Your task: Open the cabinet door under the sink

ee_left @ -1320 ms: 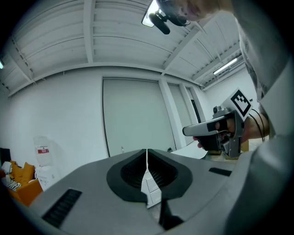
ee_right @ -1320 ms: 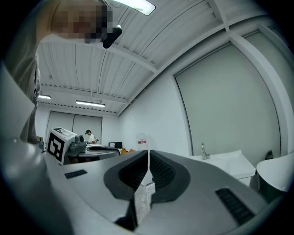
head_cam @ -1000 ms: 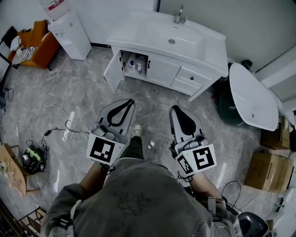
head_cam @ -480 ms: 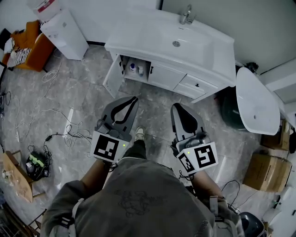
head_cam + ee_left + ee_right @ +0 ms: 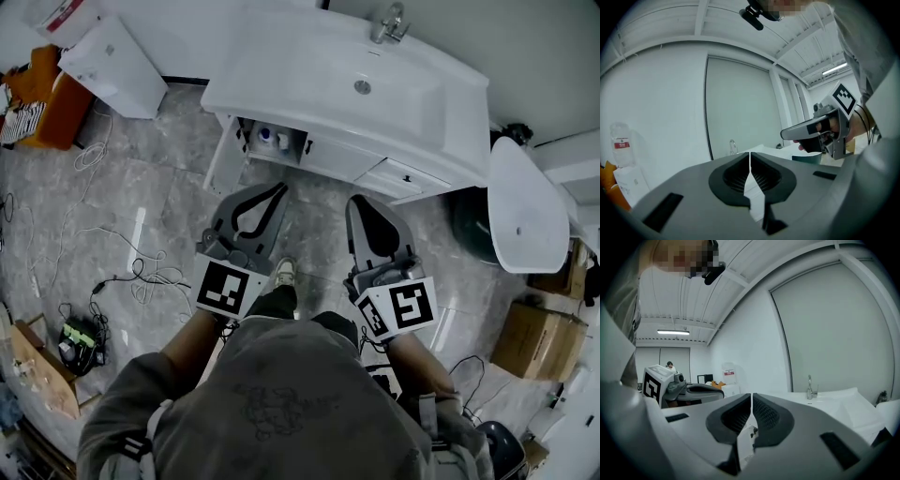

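Observation:
The white sink cabinet (image 5: pixel 281 75) with its faucet (image 5: pixel 389 21) stands against the far wall in the head view. Its left door (image 5: pixel 225 155) is swung open, showing small bottles (image 5: pixel 270 137) inside. The door next to it (image 5: pixel 339 157) is closed. My left gripper (image 5: pixel 280 190) is shut and empty, its tips pointing toward the open compartment from a short way off. My right gripper (image 5: pixel 361 201) is also shut and empty, level with the closed door and drawers (image 5: pixel 405 178). Both gripper views look over closed jaws (image 5: pixel 750 154) (image 5: pixel 752 395) at the countertop and faucet (image 5: pixel 810 387).
A white water dispenser (image 5: pixel 98 61) and an orange seat (image 5: pixel 47 94) stand at the far left. Cables (image 5: pixel 141 272) trail over the grey tiled floor at the left. A white tub (image 5: pixel 520 206), a dark bin (image 5: pixel 467 223) and cardboard boxes (image 5: pixel 534 342) are on the right.
Both grippers and the person have moved forward toward the sink cabinet, which now sits closer in view. Both pairs of jaws stayed shut.

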A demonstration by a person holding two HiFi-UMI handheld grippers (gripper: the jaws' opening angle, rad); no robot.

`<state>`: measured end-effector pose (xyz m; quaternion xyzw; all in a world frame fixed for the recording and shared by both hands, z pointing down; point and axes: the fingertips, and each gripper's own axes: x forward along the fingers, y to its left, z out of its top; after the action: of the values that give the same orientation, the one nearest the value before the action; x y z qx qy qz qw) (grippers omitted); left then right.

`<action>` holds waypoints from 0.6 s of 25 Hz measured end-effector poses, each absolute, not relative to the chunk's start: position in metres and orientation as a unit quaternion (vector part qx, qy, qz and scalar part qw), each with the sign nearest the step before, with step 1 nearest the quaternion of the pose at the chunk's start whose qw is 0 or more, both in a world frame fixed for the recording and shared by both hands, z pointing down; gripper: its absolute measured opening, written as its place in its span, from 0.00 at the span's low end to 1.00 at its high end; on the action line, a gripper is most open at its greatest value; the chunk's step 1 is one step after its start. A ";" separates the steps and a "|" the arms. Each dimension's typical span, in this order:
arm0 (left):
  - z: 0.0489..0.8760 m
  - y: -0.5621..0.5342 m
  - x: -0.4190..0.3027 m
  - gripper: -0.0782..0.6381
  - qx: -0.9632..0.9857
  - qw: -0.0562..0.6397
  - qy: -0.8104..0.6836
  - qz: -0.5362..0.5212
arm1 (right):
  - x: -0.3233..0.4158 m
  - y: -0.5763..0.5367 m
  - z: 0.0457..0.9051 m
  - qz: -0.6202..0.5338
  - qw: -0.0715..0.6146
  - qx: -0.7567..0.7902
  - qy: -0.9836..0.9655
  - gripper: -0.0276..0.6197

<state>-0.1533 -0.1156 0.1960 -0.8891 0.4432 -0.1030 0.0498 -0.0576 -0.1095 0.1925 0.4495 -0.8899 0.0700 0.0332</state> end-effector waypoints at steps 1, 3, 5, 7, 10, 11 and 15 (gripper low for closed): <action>0.200 -0.124 -0.154 0.14 -0.889 0.049 0.443 -0.104 | -0.059 -0.117 0.196 0.068 0.037 0.450 -0.890 0.09; 0.209 -0.141 -0.156 0.14 -0.888 0.044 0.445 -0.104 | -0.061 -0.130 0.207 0.070 0.046 0.452 -0.888 0.09; 0.218 -0.157 -0.158 0.14 -0.886 0.036 0.452 -0.100 | -0.060 -0.140 0.220 0.076 0.055 0.453 -0.886 0.09; 0.227 -0.170 -0.159 0.14 -0.882 0.021 0.462 -0.092 | -0.056 -0.149 0.234 0.086 0.061 0.458 -0.882 0.09; 0.244 -0.186 -0.158 0.14 -0.875 0.005 0.475 -0.092 | -0.048 -0.164 0.253 0.100 0.064 0.467 -0.876 0.09; 0.252 -0.192 -0.156 0.14 -0.873 0.006 0.477 -0.098 | -0.045 -0.169 0.258 0.102 0.065 0.469 -0.875 0.09; 0.281 -0.213 -0.145 0.14 -0.869 0.008 0.482 -0.112 | -0.033 -0.191 0.285 0.114 0.067 0.476 -0.869 0.09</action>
<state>-0.1454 -0.2133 0.2812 -0.8687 0.4824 -0.1122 0.0082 -0.0327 -0.1912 0.2849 0.4759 -0.8695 0.1140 0.0670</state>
